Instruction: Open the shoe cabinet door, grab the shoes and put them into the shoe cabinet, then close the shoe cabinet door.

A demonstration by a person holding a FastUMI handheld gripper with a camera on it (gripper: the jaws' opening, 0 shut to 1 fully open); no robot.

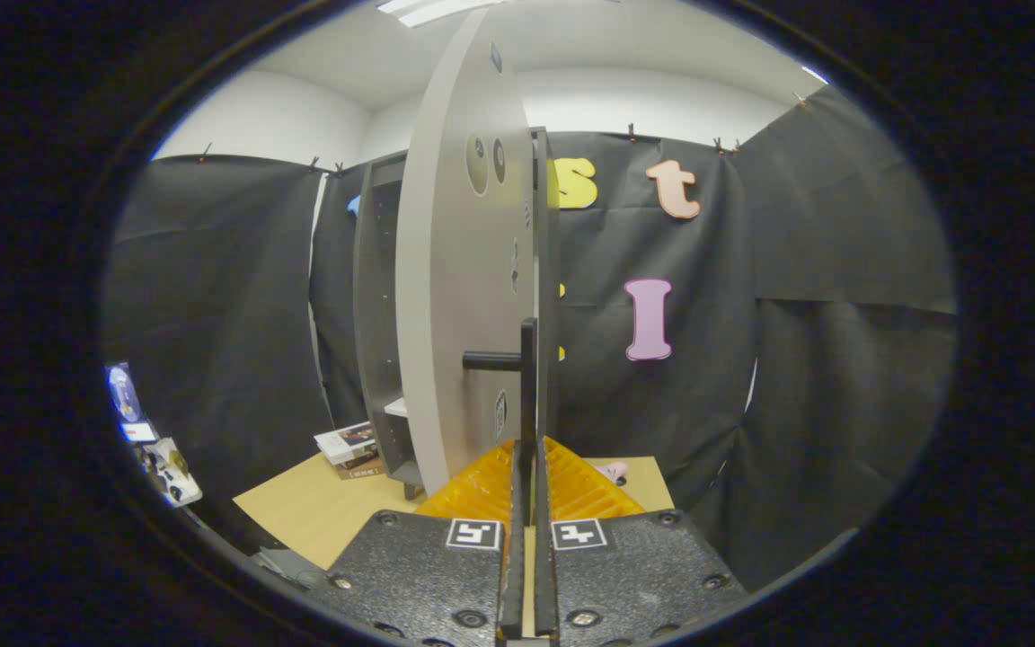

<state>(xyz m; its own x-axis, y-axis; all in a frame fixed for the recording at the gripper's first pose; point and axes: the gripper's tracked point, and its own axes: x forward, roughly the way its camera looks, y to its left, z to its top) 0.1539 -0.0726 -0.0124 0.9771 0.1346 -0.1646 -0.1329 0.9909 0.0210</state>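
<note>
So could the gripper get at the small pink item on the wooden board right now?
Probably not yet: the fingers are shut on the door handle. The pink item lies just beyond them on the board, beside the open door, so once released the way looks free.

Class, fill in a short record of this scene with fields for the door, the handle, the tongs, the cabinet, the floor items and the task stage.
door: door swung open, seen nearly edge-on
handle: dark handle on the door, between the fingers
tongs: tongs shut on handle
cabinet: cabinet open behind the door, shelf visible
floor items: books beside the cabinet; pink item beyond the fingers, too small to identify
task stage: door open
</note>
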